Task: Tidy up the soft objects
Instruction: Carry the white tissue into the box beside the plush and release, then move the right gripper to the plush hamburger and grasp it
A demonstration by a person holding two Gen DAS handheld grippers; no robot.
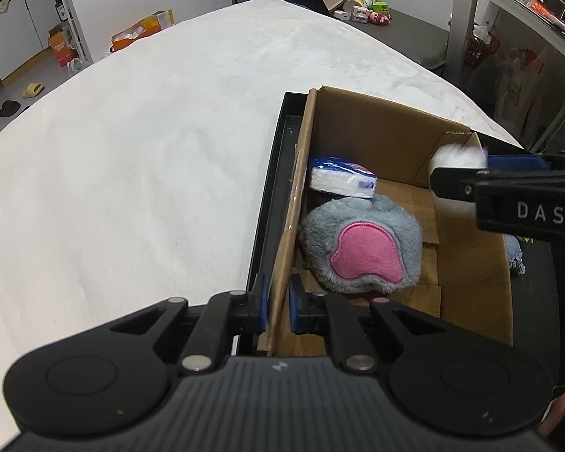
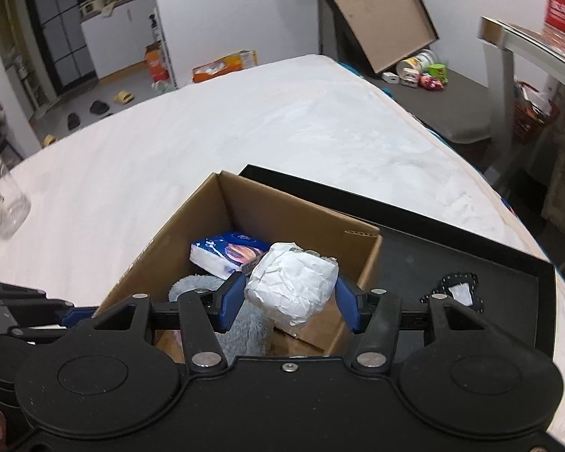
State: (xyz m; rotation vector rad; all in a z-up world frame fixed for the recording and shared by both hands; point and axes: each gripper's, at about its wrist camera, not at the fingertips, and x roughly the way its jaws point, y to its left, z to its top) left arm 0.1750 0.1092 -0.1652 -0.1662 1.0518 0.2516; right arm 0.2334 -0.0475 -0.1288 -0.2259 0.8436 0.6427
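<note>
With a blue tissue pack [image 2: 228, 254] and grey-pink plush toy [image 1: 361, 245] already lying in the brown cardboard box [image 1: 376, 128], the left tongs [image 1: 277, 307] are clenching its 9 o'clock wall while the right tongs [image 2: 288, 303], released, are straddling a crumpled white paper bundle [image 2: 293, 282] above it, leaving a small black-trimmed item [image 2: 457, 290] waiting at 3 o'clock on the black tray [image 2: 471, 248].

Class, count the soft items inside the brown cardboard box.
3: blue-white tissue pack at the far end, grey-pink plush toy beside it, crumpled white paper bundle above, between the right jaws. Others may be hidden.

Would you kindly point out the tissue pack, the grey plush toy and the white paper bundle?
tissue pack [image 1: 342, 180], left wrist view, on its white side face.
grey plush toy [image 1: 369, 252], left wrist view, on its pink patch.
white paper bundle [image 2: 292, 282], right wrist view, on its crumpled front.
</note>
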